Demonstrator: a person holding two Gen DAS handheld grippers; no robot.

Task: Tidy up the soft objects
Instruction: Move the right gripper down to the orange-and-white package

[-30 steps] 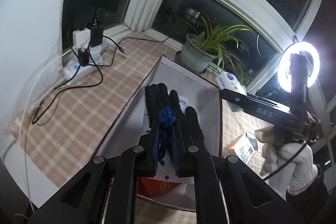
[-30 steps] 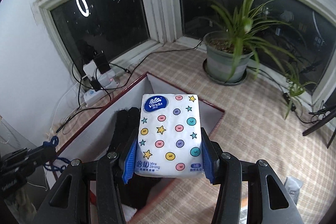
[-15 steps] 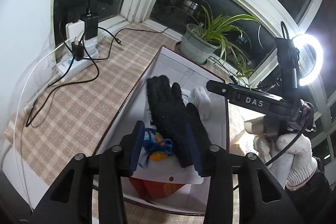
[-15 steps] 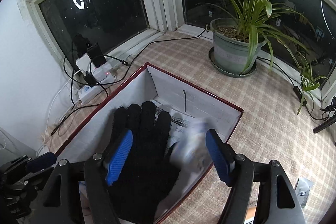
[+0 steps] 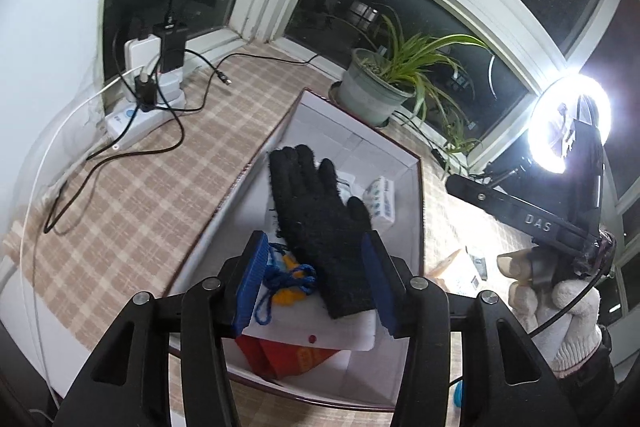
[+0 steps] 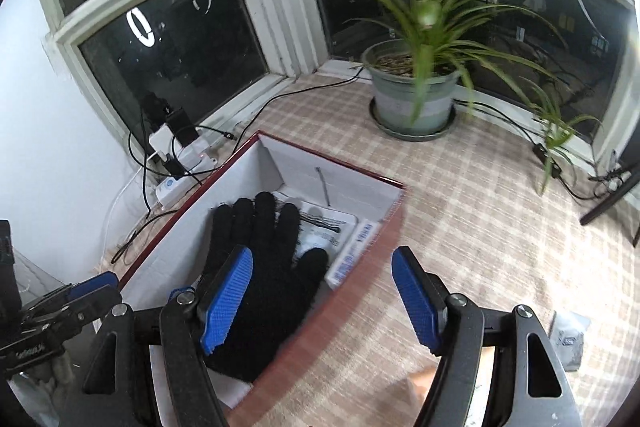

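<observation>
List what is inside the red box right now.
Inside the red box: a black glove, a tissue pack beside it, blue yarn on something yellow, over white sheets. Whatever lies beneath the glove is hidden.

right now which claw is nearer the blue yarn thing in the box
Left. The left claw, its jaws opening and empty, hangs right over the blue yarn bundle at the box's near end. The right claw, open and empty, sits off toward the box's right wall.

The left gripper [image 5: 316, 281] tilts downward, its jaws opening and holding nothing. The right gripper [image 6: 322, 301] gapes wide, also holding nothing.
</observation>
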